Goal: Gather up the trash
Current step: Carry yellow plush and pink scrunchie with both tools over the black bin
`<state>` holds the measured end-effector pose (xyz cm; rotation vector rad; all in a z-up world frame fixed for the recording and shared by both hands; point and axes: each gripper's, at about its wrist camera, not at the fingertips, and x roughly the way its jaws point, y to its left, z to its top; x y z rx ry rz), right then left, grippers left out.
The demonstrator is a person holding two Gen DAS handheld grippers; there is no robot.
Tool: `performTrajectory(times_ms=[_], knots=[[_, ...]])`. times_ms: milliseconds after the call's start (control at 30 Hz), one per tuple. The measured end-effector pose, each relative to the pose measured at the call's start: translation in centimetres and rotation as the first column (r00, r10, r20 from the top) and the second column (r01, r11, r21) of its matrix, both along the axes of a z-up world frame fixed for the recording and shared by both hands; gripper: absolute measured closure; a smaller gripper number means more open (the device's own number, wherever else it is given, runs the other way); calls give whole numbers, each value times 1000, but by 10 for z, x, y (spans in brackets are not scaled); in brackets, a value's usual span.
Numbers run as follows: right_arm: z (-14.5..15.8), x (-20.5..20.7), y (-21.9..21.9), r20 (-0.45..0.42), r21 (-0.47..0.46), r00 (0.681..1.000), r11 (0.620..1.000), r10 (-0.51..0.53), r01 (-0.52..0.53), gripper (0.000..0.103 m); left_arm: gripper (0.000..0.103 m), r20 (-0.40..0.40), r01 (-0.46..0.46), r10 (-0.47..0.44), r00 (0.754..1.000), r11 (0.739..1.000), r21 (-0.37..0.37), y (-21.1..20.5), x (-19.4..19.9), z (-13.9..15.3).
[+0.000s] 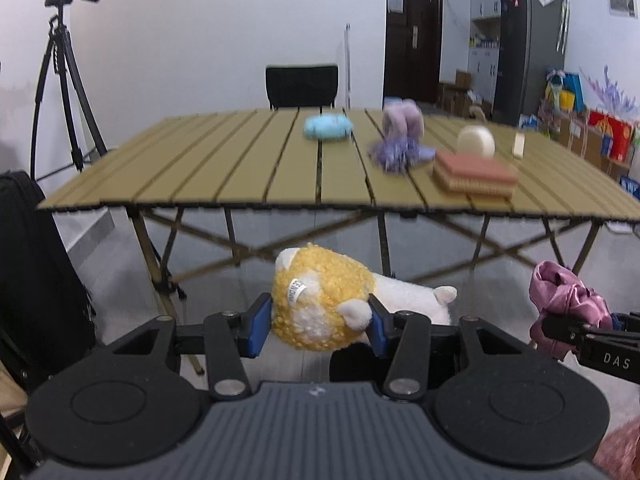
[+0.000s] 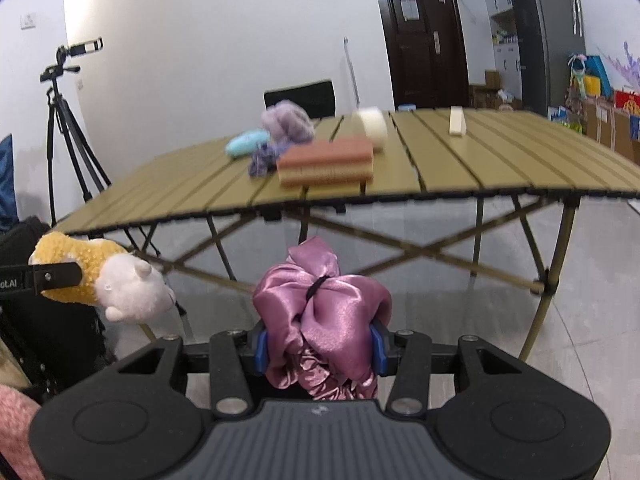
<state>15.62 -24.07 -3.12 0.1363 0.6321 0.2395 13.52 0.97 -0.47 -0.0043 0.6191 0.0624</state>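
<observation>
My left gripper (image 1: 318,326) is shut on a yellow and white plush toy (image 1: 324,296), held in the air in front of the table's near edge; the toy also shows in the right wrist view (image 2: 100,276). My right gripper (image 2: 320,346) is shut on a pink satin cloth bundle (image 2: 324,312), also held below table height; the bundle shows at the right of the left wrist view (image 1: 560,300). On the slatted table (image 1: 200,168) lie a blue soft item (image 1: 326,127), a purple fluffy item (image 1: 400,136), a pink and tan sponge block (image 1: 474,174), a white tape roll (image 1: 476,141) and a small cream block (image 1: 519,145).
A black chair (image 1: 302,86) stands behind the table. A camera tripod (image 1: 60,80) stands at the left. A black bag (image 1: 36,280) sits at the near left. A fridge (image 1: 528,44) and boxes (image 1: 600,132) stand at the far right.
</observation>
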Motion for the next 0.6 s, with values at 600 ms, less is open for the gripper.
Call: performTrajectory(times_ms=[600], knots=[[-87,-2,3,-201,-82,979,997,-10,-7,58,55,-191,-2,7,982,1000,25,17,2,-80]])
